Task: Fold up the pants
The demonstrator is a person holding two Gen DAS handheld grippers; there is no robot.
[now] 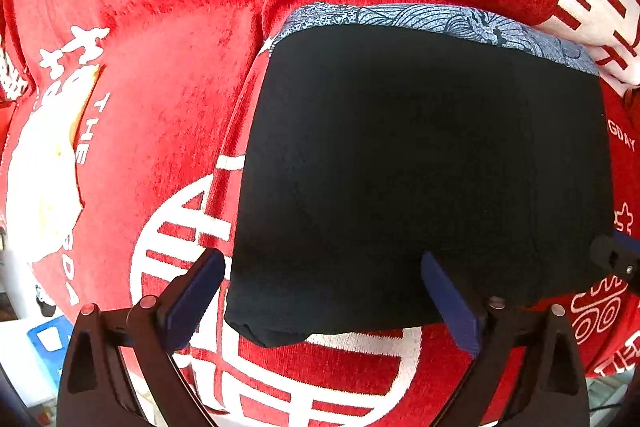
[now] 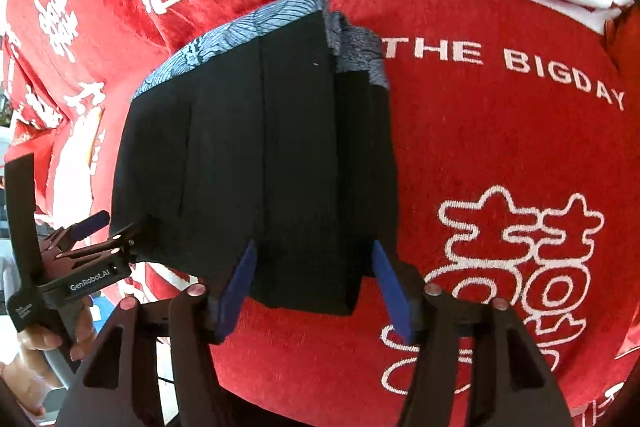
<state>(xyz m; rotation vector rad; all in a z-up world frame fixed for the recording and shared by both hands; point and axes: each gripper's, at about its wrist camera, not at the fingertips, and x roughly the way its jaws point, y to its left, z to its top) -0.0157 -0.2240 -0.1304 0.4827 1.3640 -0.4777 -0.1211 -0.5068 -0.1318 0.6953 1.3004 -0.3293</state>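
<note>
Now the black pants (image 1: 420, 167) lie folded into a compact block on a red blanket (image 1: 180, 107) printed with white characters and the words "THE BIGDAY". A grey-blue patterned waistband (image 1: 440, 23) runs along the far edge of the block, and in the right wrist view the stacked layers show as a stepped edge on the block's right side, with the band doubled there. The left gripper (image 1: 324, 291) points down over the near left corner of the pants with its blue fingers (image 1: 196, 299) spread wide; one stands over the blanket just left of the cloth and the other over the black fabric, neither pinching it. The right gripper (image 2: 314, 291) sits at the near edge of the pants, its blue pads (image 2: 390, 291) parted on either side of the near right corner of the fold, not pressing on it. In that same view the left gripper appears at the left, held by a hand (image 2: 36, 351), beside the pants' near left corner.
</note>
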